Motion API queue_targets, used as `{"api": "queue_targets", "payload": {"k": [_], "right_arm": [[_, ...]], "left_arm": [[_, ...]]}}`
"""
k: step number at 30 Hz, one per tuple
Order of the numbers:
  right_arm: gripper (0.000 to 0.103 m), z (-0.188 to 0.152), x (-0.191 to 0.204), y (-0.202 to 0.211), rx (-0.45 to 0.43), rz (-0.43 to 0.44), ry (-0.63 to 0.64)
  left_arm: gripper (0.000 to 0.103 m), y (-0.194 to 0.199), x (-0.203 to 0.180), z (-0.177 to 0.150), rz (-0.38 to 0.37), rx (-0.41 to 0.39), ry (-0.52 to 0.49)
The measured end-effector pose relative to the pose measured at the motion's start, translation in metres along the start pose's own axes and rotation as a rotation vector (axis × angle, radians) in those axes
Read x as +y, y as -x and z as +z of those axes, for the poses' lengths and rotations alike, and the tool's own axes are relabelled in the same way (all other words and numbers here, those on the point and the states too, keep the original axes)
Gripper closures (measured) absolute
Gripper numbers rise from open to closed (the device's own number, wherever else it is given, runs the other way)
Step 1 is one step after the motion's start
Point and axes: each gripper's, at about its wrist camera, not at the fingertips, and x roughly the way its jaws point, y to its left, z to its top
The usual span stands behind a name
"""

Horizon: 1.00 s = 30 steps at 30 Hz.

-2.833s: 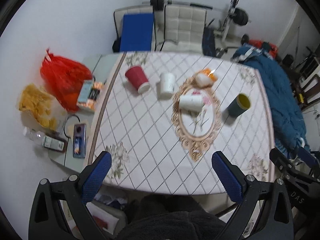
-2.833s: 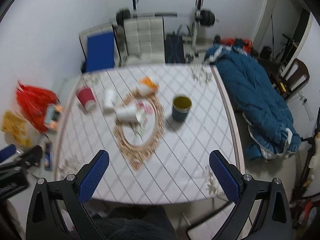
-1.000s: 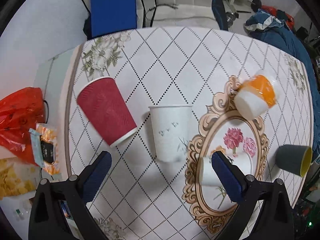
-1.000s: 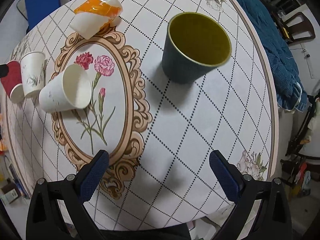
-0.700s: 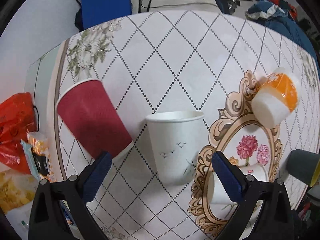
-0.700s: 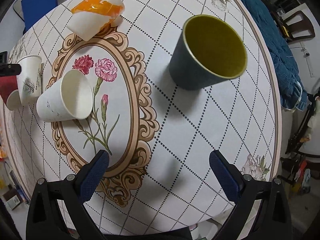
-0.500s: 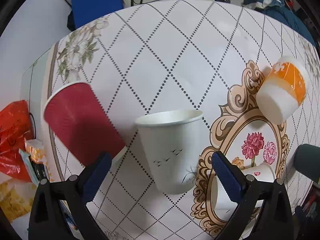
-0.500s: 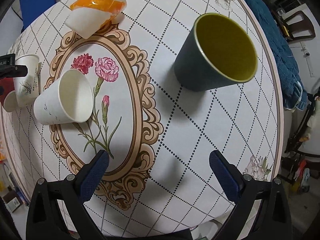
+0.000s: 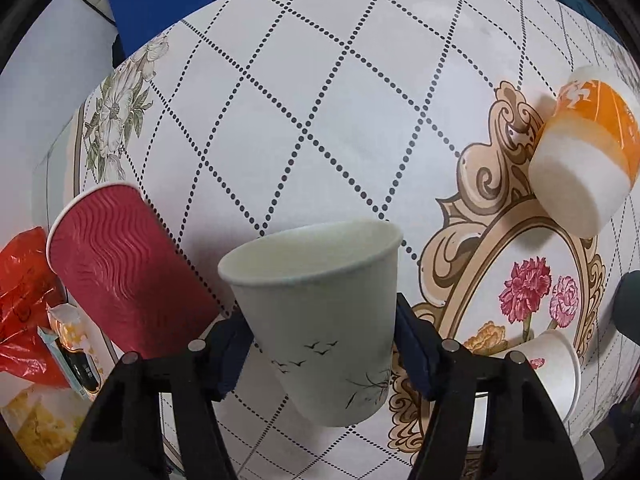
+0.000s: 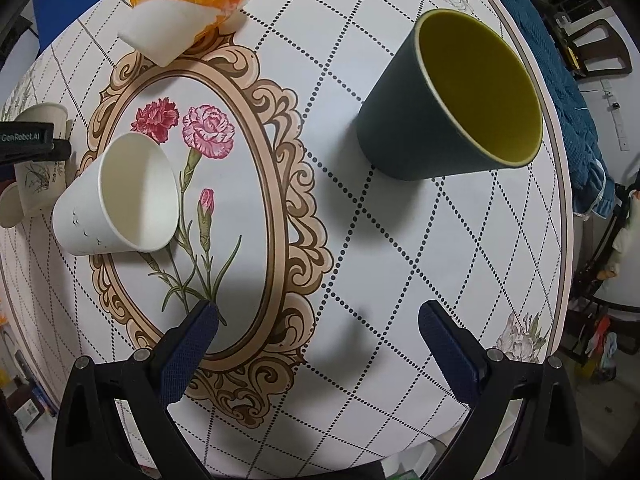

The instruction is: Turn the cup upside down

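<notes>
My left gripper (image 9: 320, 344) is shut on a white paper cup with small bird prints (image 9: 320, 312), its mouth up, its sides between the blue pads. That cup and the left gripper's body show at the left edge of the right wrist view (image 10: 38, 148). My right gripper (image 10: 316, 328) is open and empty over the tablecloth, below a dark blue cup with a yellow inside (image 10: 452, 104) that stands upright.
A red ribbed cup (image 9: 120, 280) lies beside the held cup. A plain white cup (image 10: 120, 200) lies on its side on the flower medallion. An orange-and-white cup (image 10: 184, 4) lies at the far side. A red bag (image 9: 24, 304) lies left of the table (image 9: 320, 80).
My left gripper has moved in and closed on the white bird-print cup. My right gripper has moved closer to the table and the dark blue cup, still open.
</notes>
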Motion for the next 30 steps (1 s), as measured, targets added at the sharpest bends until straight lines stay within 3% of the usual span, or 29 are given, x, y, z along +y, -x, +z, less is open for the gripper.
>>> {"api": "queue_targets", "payload": {"k": [6, 15, 22, 30], "right_arm": [[0.001, 0.002, -0.004, -0.001, 0.002, -0.004, 0.007], [0.001, -0.004, -0.013, 0.006, -0.011, 0.008, 0.032], [0.001, -0.025, -0.021, 0.018, -0.038, 0.048, 0.068], [0.001, -0.059, -0.021, 0.032, -0.063, 0.080, 0.142]], "left_arm": [[0.041, 0.005, -0.004, -0.001, 0.010, -0.028, 0.006], [0.041, 0.061, 0.011, -0.013, 0.003, -0.091, 0.027], [0.041, 0.102, 0.009, -0.067, -0.022, -0.126, 0.043], [0.041, 0.091, 0.004, -0.146, -0.051, -0.083, 0.094]]}}
